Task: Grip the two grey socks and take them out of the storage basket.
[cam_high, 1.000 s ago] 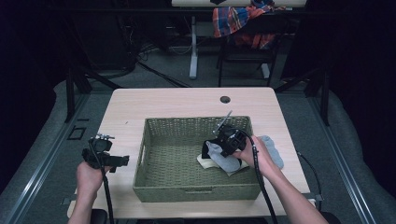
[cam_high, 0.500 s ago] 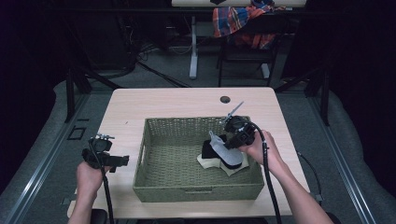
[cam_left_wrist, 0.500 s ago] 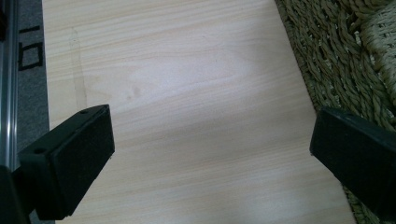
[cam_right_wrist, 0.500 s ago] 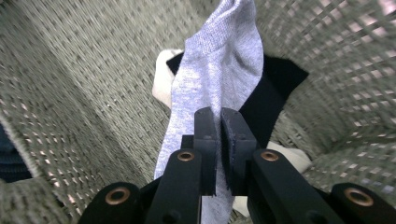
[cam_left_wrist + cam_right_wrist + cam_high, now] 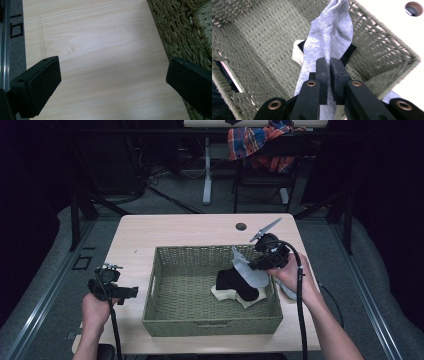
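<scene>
left claw (image 5: 131, 292): parked on the tabletop (image 5: 135, 240) just outside the basket's left wall, jaws wide apart with nothing but bare wood between them. Fine where it is, no need to drag it in.
basket (image 5: 210, 324): green woven one, sitting mid-tabletop. A black sock (image 5: 235, 282) lies on a cream sock (image 5: 224, 293) in its right half.
grey sock (image 5: 248, 270): draped over the basket's right rim, upper part hanging inside above the black sock, tail end still outside on the tabletop.
right claw (image 5: 328, 75): jaws squeezed together on the grey sock, held above the basket's right rim.
how I'd do it: looks like the sock's going in. Carry it further toward the basket's middle so the trailing end clears the rim, lower till it slumps on the pile, then let go. Release too early and I reckon the tail snags on the weave.
writing: no brands or labels I can read anywhere; the marks beside the tabletop's left edge are too cropped to make out.
</scene>
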`<state>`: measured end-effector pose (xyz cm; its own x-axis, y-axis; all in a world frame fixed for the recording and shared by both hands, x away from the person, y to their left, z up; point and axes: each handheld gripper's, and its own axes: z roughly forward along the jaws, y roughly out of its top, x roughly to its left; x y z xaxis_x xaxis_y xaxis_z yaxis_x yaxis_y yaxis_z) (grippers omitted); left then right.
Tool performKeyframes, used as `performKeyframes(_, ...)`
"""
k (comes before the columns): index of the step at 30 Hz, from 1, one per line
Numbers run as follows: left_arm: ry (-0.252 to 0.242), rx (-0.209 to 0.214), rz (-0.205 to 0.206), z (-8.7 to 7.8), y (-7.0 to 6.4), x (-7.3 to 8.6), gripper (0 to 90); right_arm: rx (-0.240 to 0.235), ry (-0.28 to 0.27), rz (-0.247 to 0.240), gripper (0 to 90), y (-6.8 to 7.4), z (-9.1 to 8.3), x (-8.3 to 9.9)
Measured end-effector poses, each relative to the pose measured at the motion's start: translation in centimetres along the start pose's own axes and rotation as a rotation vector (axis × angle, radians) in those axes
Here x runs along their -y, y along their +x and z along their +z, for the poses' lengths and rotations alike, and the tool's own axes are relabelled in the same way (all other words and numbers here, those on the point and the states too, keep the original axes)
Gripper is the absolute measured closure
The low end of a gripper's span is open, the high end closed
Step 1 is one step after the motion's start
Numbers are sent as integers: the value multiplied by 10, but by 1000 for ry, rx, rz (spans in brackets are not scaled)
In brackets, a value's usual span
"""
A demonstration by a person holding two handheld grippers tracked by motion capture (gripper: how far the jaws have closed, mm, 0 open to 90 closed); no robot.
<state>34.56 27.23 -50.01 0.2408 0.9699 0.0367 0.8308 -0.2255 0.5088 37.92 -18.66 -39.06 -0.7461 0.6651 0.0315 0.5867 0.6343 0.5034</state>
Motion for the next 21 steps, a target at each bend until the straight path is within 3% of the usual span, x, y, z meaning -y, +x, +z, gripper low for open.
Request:
performKeyframes(12, 1, 1, -4, 1, 0, 0, 1, 45, -68, 46, 856, -15, -33, 11)
performKeyframes(21, 1, 1, -4, 0, 0, 0, 0, 78, -79, 88, 856, -31, -46, 24)
